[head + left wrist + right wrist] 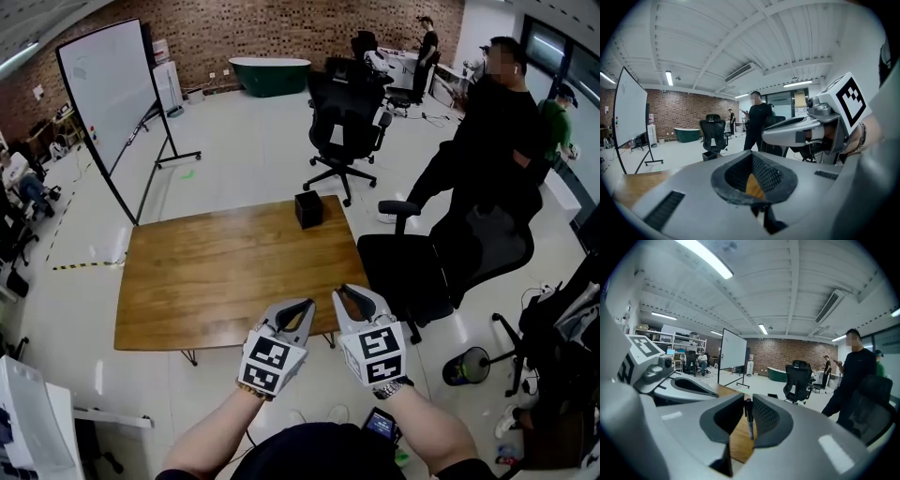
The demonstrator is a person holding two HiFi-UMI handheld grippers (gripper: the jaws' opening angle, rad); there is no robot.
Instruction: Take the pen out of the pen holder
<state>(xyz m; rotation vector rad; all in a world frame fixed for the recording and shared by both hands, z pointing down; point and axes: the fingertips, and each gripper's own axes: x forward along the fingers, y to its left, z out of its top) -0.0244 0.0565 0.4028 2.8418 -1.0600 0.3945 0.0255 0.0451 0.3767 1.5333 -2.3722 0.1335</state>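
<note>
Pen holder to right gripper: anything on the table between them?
Nothing: in the head view only bare wooden table lies between the pen holder and the right gripper, which grips the pen.

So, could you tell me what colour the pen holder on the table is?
Black; the pen holder shows best in the head view.

Brick wall (281, 28) at 12, whiteboard (108, 89) at 10, office chair (347, 103) at 1, pale floor (244, 159), ceiling strip light (705, 258).

Wooden surface (225, 272) — rectangular, brown, grain running lengthwise; black pen holder (308, 209) standing upright at far edge — right of centre.
</note>
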